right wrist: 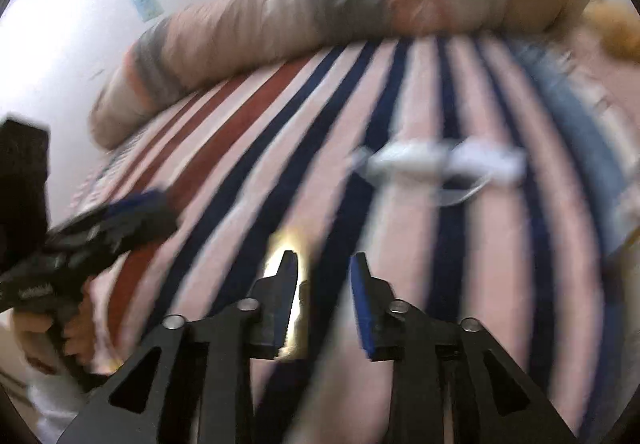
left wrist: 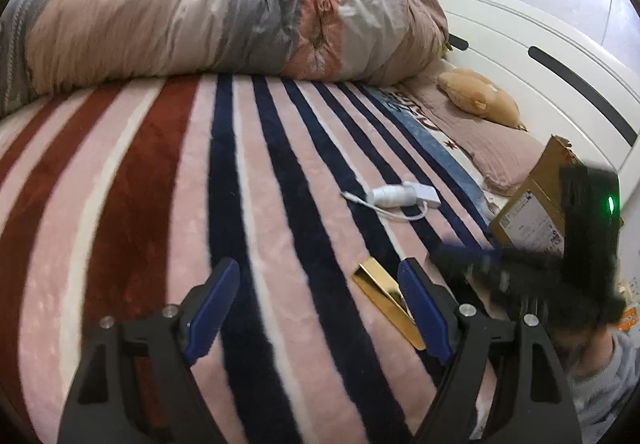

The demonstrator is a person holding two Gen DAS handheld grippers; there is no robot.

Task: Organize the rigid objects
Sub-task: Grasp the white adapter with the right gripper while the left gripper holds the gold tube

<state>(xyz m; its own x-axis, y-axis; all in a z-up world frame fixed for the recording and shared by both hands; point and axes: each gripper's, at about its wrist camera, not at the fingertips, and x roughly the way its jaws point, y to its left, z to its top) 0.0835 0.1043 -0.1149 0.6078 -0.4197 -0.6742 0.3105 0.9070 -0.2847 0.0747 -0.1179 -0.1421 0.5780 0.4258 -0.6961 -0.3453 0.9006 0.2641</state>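
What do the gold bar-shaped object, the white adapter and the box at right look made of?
Gold bar-shaped object: probably polished metal or metallised plastic, mirror-bright reflections. White adapter: smooth glossy plastic, with a thin rubbery-looking cable. Box: brown cardboard, matte, torn top edge, printed paper label.

The left gripper point(left wrist: 320, 308) has its blue-padded fingers spread wide, holding nothing. The right gripper point(right wrist: 324, 300), blurred, has its fingers apart with a narrower gap. A hand point(right wrist: 52, 332) grips the left gripper's handle.
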